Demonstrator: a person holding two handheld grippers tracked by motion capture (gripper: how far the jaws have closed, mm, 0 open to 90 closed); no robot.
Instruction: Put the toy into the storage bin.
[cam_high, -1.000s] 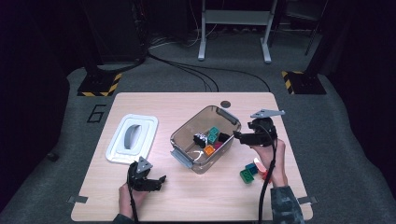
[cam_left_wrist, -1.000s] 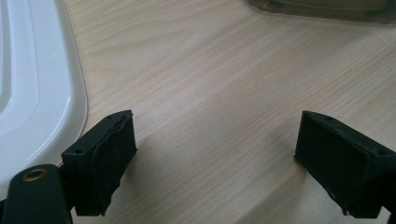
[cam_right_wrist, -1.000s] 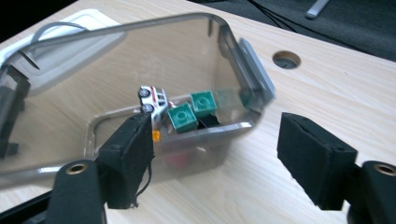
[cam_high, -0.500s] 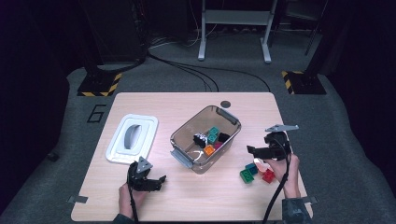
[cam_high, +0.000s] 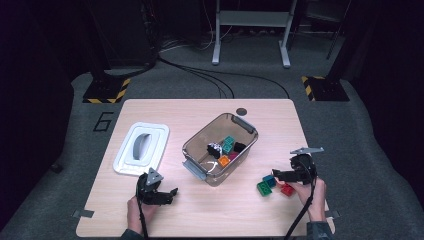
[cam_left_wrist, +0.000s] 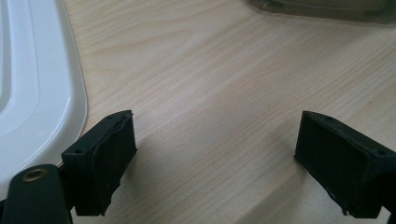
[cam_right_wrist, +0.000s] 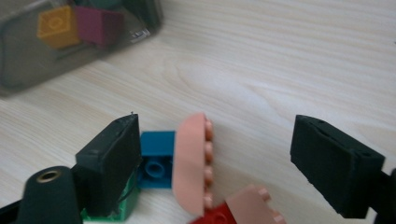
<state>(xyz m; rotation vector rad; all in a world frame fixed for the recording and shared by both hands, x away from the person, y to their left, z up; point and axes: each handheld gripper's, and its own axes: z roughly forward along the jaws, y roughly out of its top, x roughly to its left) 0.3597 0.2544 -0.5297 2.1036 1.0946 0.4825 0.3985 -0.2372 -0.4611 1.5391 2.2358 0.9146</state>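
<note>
The right gripper hangs low over the wooden table, jaws apart and clamped on nothing; they have just been closing a little. In the right gripper view a curved pink brick stands on edge in the gap between the jaws, nearer one jaw, with neither pad pressing it. A blue brick lies right behind that nearer jaw, touching the pink brick's side. A green brick sits under that jaw's tip. Below the pink brick, close to the camera, lie a second pink piece and a red brick. Farther out stands a clear storage bin with more bricks inside, among them an orange one and a magenta one.

The left gripper rests near the table's front edge, jaws wide apart with bare wood between them. Just beside one jaw lies the bin's white lid.
</note>
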